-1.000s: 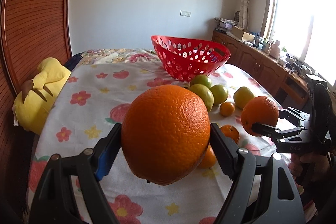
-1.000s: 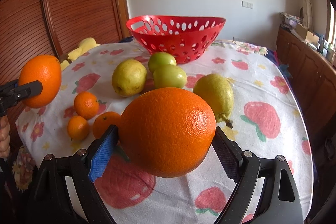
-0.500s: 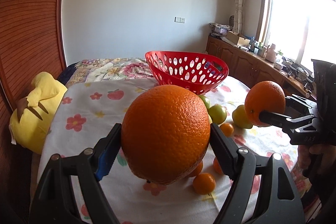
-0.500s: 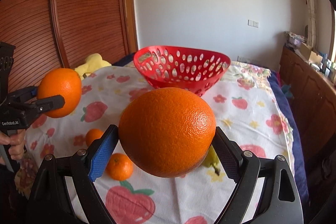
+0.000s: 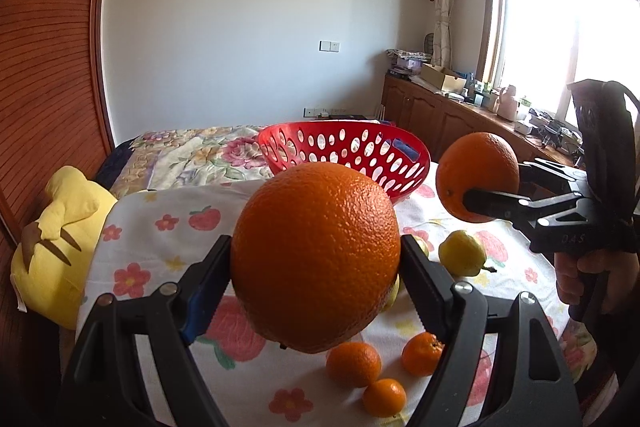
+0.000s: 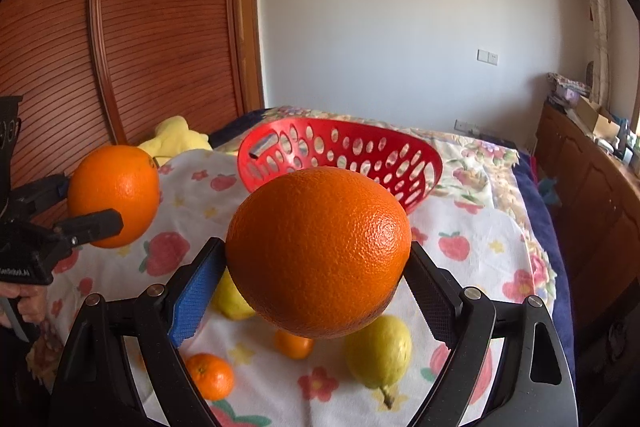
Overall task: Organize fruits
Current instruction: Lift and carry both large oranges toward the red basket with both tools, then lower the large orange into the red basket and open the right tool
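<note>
A: Both oranges have climbed since a second ago. The fruit on the bench has dropped low in both views, and the red basket (image 5: 344, 155) now sits just past each orange instead of above it.

B: So who holds what?

A: The left gripper (image 5: 316, 279) is closed on 1 big orange (image 5: 316, 259), pinched at its widest part. The right gripper (image 6: 318, 279) clamps the other orange (image 6: 318, 251) the same way.

B: Why that high?

A: My guess is to clear the basket rim before dropping them in. The basket looks empty, as far as the holes show.

B: Surfaces?

A: The oranges are round with dimpled, slightly glossy peel, so a grip across the middle keeps them from rolling out. The pads look ridged, 1 blue and 1 black. The basket is hard red plastic, a shallow bowl punched with oval holes. The tablecloth (image 6: 472, 223) is soft cotton printed with strawberries and flowers.

B: What's left below?

A: 3 small tangerines (image 5: 354, 363) and a bumpy yellow pear (image 6: 378, 351), all loose on the cloth, plus more yellow-green fruit mostly hidden behind the oranges.
</note>
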`<state>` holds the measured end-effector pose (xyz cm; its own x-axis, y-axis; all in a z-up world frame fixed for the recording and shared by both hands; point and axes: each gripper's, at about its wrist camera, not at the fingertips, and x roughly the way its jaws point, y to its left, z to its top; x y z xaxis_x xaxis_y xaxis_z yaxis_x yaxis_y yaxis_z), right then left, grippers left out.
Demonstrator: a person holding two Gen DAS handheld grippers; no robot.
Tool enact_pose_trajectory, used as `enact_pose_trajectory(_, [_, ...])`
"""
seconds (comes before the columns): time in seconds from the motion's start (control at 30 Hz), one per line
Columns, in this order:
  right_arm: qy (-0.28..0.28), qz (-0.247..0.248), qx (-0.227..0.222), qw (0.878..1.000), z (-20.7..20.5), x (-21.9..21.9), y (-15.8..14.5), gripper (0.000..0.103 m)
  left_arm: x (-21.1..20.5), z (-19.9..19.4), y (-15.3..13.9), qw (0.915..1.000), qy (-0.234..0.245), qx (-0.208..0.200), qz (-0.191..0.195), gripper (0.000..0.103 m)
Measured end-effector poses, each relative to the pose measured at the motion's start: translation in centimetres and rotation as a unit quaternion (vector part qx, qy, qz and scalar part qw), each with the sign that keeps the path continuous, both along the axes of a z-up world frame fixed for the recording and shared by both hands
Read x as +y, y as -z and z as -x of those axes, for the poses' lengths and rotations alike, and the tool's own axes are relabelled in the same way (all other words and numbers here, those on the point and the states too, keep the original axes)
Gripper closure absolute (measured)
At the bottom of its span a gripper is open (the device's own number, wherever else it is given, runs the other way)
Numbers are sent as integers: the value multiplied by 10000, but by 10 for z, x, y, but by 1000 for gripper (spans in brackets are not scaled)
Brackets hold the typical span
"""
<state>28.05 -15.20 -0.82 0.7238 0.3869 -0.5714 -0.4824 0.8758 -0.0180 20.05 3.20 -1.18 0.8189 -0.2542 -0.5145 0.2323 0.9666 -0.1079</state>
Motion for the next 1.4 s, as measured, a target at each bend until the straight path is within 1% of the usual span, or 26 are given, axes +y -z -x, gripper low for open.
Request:
enact_pose_trajectory(0.17, [-72,-9,-29,10000,-21,6,-8,12,-2,-13,-4,10000,38,-28,-19,23])
enact_pose_trajectory(0.33, [-93,22,137,9999,-52,12,-8,12,-2,-27,-6,10000,57,-20,-23,23])
enact_pose_trajectory(0.47, [-49,83,343,9994,-80,15,0,12,-1,-39,-8,10000,62,14,-34,23])
enact_pose_trajectory(0.63, [39,308,530,9981,-108,18,14,12,-2,-53,-7,9999,73,57,-89,23])
enact_pose_trajectory(0.77, [-91,557,698,9960,-126,30,25,12,0,-60,-4,9999,54,72,-60,23])
enact_pose_trajectory(0.87, [-171,719,884,9933,-137,38,36,12,0,-67,-1,9999,45,113,-61,23])
enact_pose_trajectory(0.97, [-83,947,1038,9900,-146,43,46,12,0,-72,1,9999,50,139,-75,23])
enact_pose_trajectory(1.13, [-79,926,1287,9873,-157,46,55,12,-2,-79,2,9998,59,147,-88,23])
enact_pose_trajectory(1.27, [-3,1129,1315,9849,-158,52,60,12,-7,-86,0,9998,77,165,-108,23])
enact_pose_trajectory(1.4, [-27,1158,1373,9837,-160,55,63,12,-11,-95,0,9997,91,200,-105,23])
